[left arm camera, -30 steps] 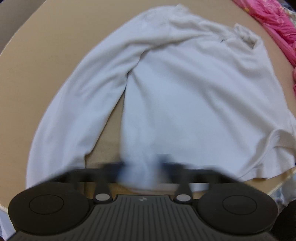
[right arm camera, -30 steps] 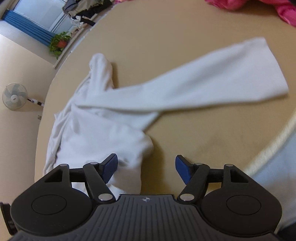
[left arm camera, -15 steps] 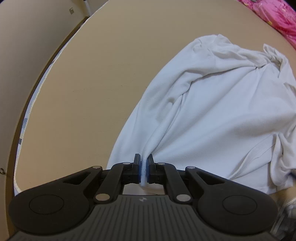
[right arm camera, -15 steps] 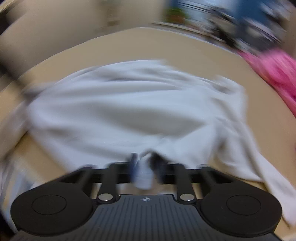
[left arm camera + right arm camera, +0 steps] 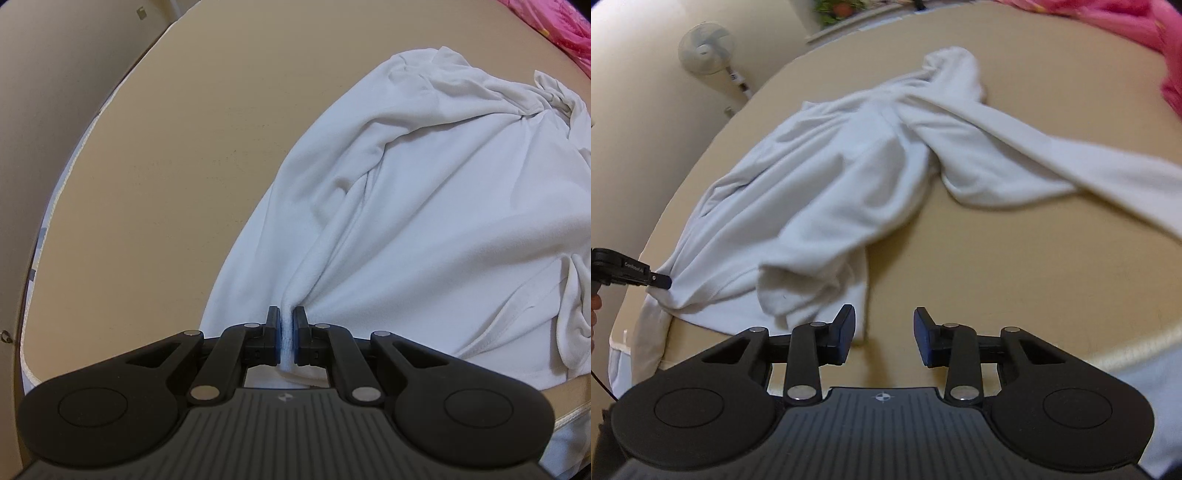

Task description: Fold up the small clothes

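A white long-sleeved shirt (image 5: pixel 424 221) lies rumpled on the tan table (image 5: pixel 147 166). My left gripper (image 5: pixel 287 328) is shut on a bunched fold of its near hem, and the cloth fans out from the pads. In the right wrist view the same shirt (image 5: pixel 831 177) stretches away, with one sleeve (image 5: pixel 1089 166) trailing right. The left gripper (image 5: pixel 661 281) shows there at the left edge, pinching the hem. My right gripper (image 5: pixel 884 328) hovers over bare table just right of the hem corner. Its jaws are closing with nothing between them.
Pink cloth (image 5: pixel 1126 22) is heaped at the far right of the table (image 5: pixel 997 258). A standing fan (image 5: pixel 705 48) and a plant (image 5: pixel 842 9) are beyond the far edge. The table's near rim (image 5: pixel 1145 343) runs close by my right gripper.
The left gripper keeps its pinch while the shirt has gathered toward it. The right view has swung and rolled across the shirt, and its jaws are narrower than a second ago.
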Tool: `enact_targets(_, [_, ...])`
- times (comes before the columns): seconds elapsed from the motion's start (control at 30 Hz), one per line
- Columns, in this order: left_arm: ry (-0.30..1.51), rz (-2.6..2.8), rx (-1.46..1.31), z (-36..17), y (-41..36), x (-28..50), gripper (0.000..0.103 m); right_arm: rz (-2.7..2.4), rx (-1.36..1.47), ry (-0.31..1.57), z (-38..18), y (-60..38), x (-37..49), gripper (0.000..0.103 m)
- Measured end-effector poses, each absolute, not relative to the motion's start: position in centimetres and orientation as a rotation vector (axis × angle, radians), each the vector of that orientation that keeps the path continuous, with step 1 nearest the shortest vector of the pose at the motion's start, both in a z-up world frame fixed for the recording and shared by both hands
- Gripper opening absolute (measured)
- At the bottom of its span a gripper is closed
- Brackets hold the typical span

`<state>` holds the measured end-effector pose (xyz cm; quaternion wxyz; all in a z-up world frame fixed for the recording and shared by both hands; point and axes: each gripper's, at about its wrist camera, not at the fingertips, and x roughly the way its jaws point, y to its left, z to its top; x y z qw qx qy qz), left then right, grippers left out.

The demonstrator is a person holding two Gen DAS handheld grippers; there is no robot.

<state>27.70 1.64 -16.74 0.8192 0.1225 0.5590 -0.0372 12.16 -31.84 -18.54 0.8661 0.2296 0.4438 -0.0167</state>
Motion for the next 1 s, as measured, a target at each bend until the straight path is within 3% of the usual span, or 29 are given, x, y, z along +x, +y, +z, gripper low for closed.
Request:
enact_targets(0.07, [1.191,-0.077,0.265,-16.7,1.5,27.7,0.007,-0.002,0.504,0.932,-18.6,-31.3,13.2,0.040])
enact_targets(0.17, [1.195,-0.072,0.269,-16.7,1.4,27.7,0.007,-0.007,0.593,0.885,-19.6,-31.2,15.2,0.054])
enact_targets(0.2, [1.193,-0.066,0.275,-16.6,1.3,27.7,0.007,-0.018,0.619,0.869,-19.9,-31.5,15.7,0.054])
enact_targets(0.23, [1.193,-0.067,0.278,-16.6,1.2,27.6,0.007,-0.011,0.639,0.864,-20.2,-31.7,16.2,0.046])
enact_targets(0.27, [1.191,-0.068,0.282,-16.5,1.2,27.6,0.007,0.012,0.643,0.869,-20.3,-31.8,16.7,0.005])
enact_targets(0.57, [1.131,-0.084,0.215,-11.9,3.8,24.5,0.005,-0.107,0.766,0.736,-10.7,-41.2,7.6,0.006])
enact_targets(0.63, [1.164,-0.091,0.196,-12.2,4.6,23.5,0.005,-0.220,0.740,0.782,-10.8,-42.9,4.7,0.000])
enact_targets(0.73, [1.193,-0.055,0.266,-14.0,4.8,22.1,0.000,-0.466,0.704,0.950,-13.9,-44.8,2.0,0.000])
enact_targets(0.87, [1.272,-0.046,0.249,-16.5,5.7,21.4,0.000,-0.497,0.914,0.961,-17.3,-45.8,0.1,0.007])
enact_targets(0.93, [1.275,-0.038,0.238,-17.0,6.2,21.3,0.002,-0.426,0.958,0.923,-17.5,-44.8,0.5,0.029])
enact_targets(0.97, [1.270,-0.040,0.219,-17.0,6.3,21.2,0.003,-0.384,0.946,0.904,-17.4,-44.1,1.2,0.049])
enact_targets(1.0, [1.267,-0.049,0.196,-17.0,6.5,21.2,0.010,-0.351,0.925,0.891,-17.2,-43.5,1.9,0.058])
